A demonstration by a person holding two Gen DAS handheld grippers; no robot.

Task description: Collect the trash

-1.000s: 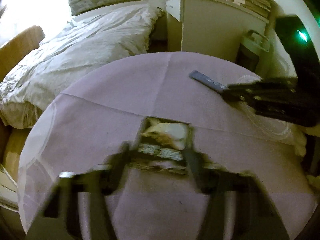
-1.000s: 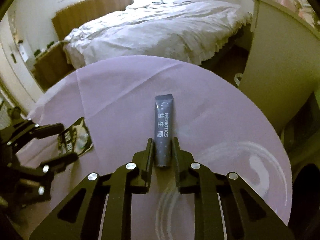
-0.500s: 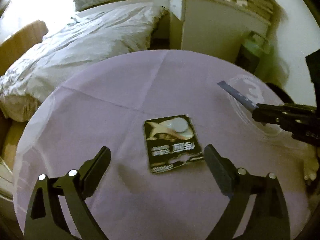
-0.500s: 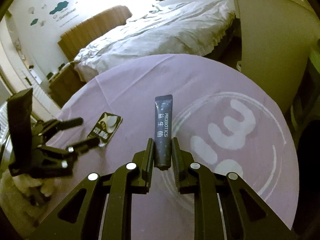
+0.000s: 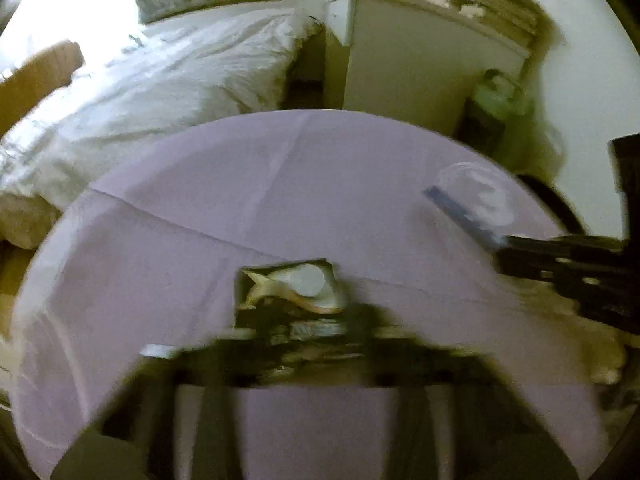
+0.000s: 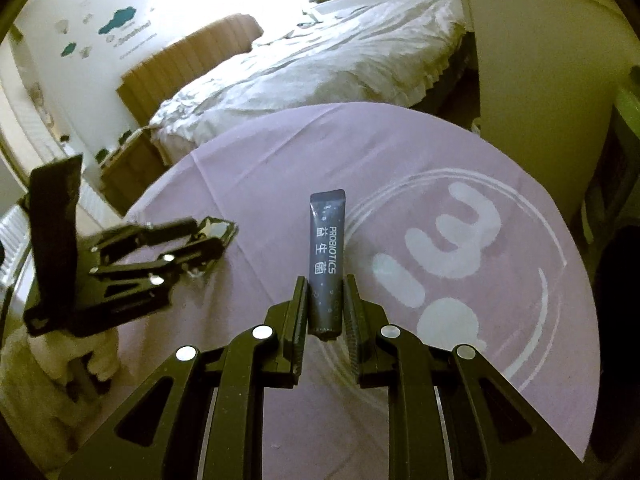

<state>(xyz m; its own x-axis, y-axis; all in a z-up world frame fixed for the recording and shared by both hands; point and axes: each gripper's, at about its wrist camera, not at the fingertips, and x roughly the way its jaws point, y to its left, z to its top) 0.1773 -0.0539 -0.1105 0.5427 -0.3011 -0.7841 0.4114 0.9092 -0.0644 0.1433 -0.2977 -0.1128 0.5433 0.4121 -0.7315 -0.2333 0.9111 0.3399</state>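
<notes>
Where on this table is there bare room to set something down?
Bare purple cloth runs beyond the probiotics sachet to the bed-side edge, and across the white logo beside it. Crowded left: the left gripper at the black wrapper.

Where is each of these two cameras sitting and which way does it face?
Left wrist: sits on the left gripper, looking forward and down over the purple table toward the bed; its own blurred fingers frame a dark snack wrapper.
Right wrist: sits on the right gripper, facing across the same table toward the bed; its fingers clamp a probiotics sachet.
Shared: table, bed, wrapper and sachet; each view also shows the other gripper.
</notes>
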